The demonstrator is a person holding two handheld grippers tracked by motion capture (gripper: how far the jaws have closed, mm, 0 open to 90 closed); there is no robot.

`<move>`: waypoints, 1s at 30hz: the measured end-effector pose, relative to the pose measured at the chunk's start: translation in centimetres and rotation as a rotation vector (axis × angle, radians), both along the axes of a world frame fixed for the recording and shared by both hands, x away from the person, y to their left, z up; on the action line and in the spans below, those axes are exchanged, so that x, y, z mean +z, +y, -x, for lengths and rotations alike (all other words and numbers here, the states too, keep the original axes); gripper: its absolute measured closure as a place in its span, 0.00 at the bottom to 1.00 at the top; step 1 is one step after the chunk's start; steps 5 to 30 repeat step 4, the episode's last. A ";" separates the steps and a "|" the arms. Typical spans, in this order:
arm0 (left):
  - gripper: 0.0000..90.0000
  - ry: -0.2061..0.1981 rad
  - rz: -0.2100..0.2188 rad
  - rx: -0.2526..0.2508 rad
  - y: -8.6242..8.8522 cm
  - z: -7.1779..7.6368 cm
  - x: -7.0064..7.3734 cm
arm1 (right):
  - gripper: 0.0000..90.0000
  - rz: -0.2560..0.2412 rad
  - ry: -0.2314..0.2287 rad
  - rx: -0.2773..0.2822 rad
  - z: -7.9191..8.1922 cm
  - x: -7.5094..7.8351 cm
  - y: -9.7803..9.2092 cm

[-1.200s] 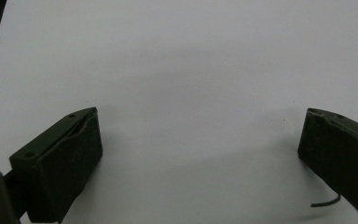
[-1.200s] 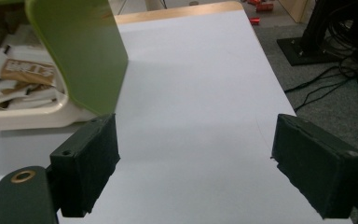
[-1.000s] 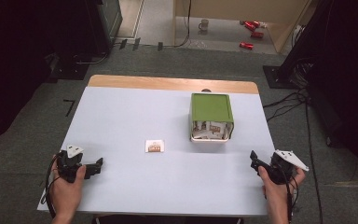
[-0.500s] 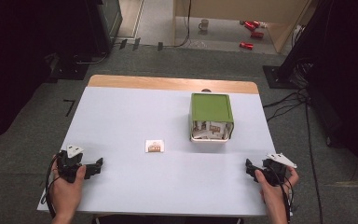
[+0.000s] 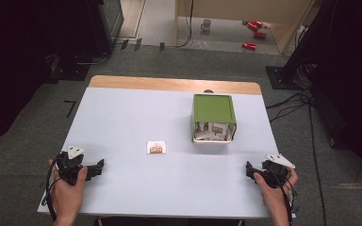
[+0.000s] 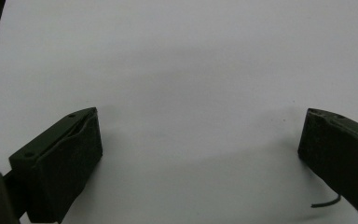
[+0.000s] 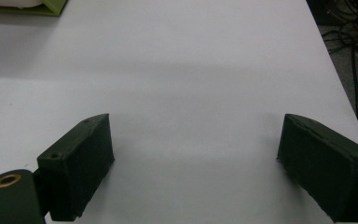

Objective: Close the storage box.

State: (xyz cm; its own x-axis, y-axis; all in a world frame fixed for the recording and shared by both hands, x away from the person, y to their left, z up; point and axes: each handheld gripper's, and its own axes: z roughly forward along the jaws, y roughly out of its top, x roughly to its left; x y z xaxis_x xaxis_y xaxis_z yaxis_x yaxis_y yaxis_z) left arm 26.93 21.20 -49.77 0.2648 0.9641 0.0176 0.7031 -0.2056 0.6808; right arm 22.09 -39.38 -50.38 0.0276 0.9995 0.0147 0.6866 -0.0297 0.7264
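A green-lidded box [image 5: 212, 117] with a white base and small packets showing through its front stands right of the table's middle. A small white packet [image 5: 156, 147] with a brown label lies flat near the centre. My left gripper [image 5: 99, 166] rests low at the front left, held by a hand, its jaws spread wide over bare tabletop [image 6: 200, 135]. My right gripper [image 5: 249, 170] sits at the front right, also hand-held, jaws wide apart with nothing between them [image 7: 193, 140]. A green corner of the box [image 7: 51, 6] shows at the top left of the right gripper view.
The white table [image 5: 136, 113] has a wooden strip along its far edge. Beyond it on the grey floor stand a mug [image 5: 206, 24] and red cans [image 5: 255, 29]. Cables [image 5: 306, 101] run along the floor right of the table.
The right gripper has moved left and slightly forward onto the table's front right area. The left gripper has stayed put.
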 end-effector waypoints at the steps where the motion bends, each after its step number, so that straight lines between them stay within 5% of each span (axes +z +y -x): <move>1: 0.00 0.000 0.000 0.000 0.0 0.0 0.0 | 0.11 0.000 -0.001 0.000 0.0 0.0 0.0; 30: 0.00 0.001 0.000 -0.001 0.0 0.0 0.0 | 0.11 -0.001 -0.001 -0.002 0.0 0.0 0.0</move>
